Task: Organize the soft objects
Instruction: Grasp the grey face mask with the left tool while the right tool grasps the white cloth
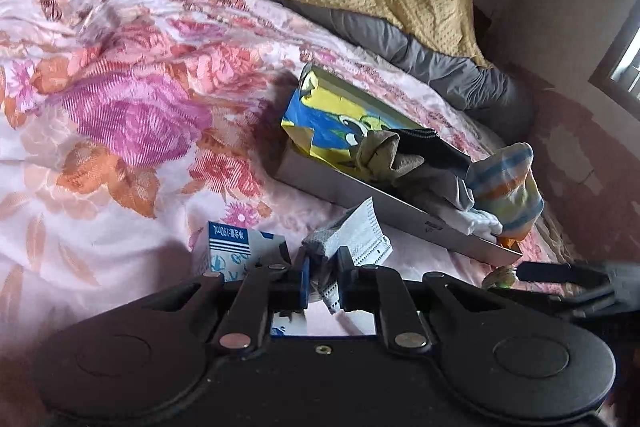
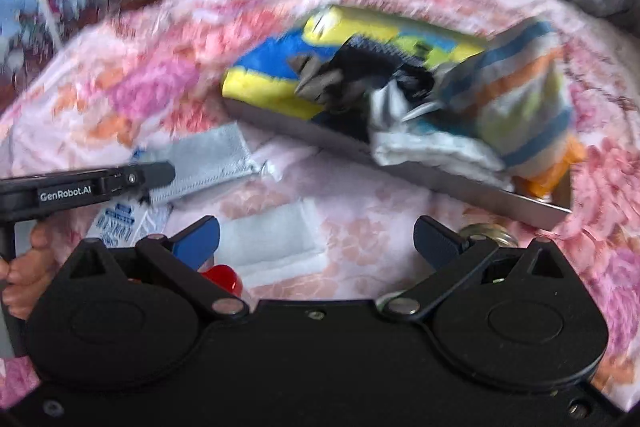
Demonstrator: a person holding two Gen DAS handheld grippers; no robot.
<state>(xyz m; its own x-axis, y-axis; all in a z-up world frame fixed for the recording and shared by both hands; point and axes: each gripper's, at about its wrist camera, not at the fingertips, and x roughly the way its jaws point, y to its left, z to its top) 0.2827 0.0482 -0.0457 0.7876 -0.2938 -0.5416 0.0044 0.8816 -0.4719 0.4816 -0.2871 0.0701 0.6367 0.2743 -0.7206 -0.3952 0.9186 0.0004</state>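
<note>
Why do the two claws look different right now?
The left claw is pinched shut on the grey sock; the right claw is spread wide open, holding nothing. The left claw lifts its sock; the right claw hovers over a white cloth. Both are black with blue pads.

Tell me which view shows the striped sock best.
The left wrist view: the striped sock is sharp there, lying at the near end of the tray. The right wrist view shows it larger but motion-blurred.
</note>
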